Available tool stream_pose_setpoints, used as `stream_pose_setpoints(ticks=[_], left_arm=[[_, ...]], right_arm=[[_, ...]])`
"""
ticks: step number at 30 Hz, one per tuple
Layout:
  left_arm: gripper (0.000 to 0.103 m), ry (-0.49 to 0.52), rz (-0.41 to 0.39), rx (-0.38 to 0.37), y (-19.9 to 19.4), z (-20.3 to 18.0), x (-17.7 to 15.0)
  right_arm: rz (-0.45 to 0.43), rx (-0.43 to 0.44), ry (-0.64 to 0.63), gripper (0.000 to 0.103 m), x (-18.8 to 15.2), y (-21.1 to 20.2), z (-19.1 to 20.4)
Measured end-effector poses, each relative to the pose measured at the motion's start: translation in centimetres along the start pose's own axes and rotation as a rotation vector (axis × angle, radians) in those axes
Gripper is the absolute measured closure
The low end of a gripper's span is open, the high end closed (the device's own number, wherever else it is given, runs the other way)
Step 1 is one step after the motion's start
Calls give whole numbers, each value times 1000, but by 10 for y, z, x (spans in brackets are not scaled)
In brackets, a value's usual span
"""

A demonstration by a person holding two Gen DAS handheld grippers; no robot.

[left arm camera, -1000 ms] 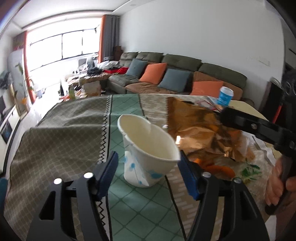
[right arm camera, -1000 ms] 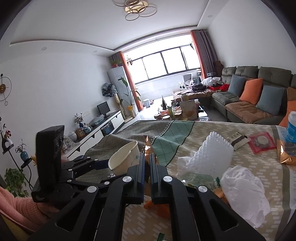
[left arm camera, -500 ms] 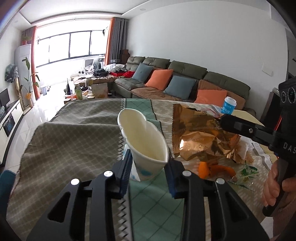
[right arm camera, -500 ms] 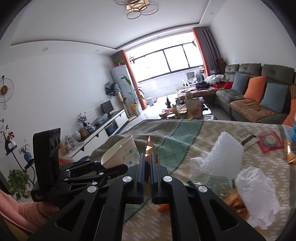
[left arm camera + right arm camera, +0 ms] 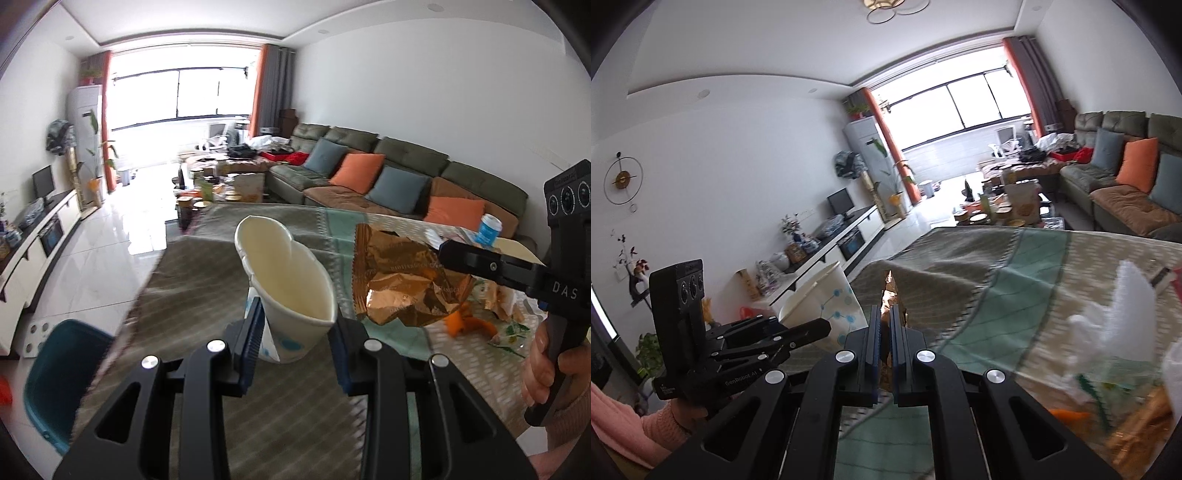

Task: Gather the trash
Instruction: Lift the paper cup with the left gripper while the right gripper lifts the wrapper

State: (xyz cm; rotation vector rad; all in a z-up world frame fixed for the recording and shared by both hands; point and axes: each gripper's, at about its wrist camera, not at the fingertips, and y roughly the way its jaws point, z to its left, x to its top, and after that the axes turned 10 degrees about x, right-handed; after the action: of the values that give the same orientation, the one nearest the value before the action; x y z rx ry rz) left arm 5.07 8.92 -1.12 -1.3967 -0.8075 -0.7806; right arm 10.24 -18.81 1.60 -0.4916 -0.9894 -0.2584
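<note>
My left gripper is shut on a white paper cup with blue dots, squashed into an oval and held above the table. The right wrist view shows the same cup in the left gripper, at lower left. Beside the cup, my right gripper is shut on a crumpled copper foil wrapper. In the left wrist view the wrapper hangs from the right gripper just right of the cup, also above the table.
The table has a grey, green and beige patterned cloth. On its right side lie orange peel, white foam net and tissue and a blue-lidded tub. A teal chair or bin stands off the table's left edge.
The left jaws closed on the cup, squashed it and lifted it off the table. Both grippers, with cup and wrapper, swung left towards the table's edge.
</note>
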Motion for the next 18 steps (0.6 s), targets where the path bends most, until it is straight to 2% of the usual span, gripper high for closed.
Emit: stream_pose_setpoints(ticks=[18], left_arm=[[68, -140, 13, 245, -36, 126, -22]], right_arm=[[126, 214, -47, 98, 12, 108, 63]])
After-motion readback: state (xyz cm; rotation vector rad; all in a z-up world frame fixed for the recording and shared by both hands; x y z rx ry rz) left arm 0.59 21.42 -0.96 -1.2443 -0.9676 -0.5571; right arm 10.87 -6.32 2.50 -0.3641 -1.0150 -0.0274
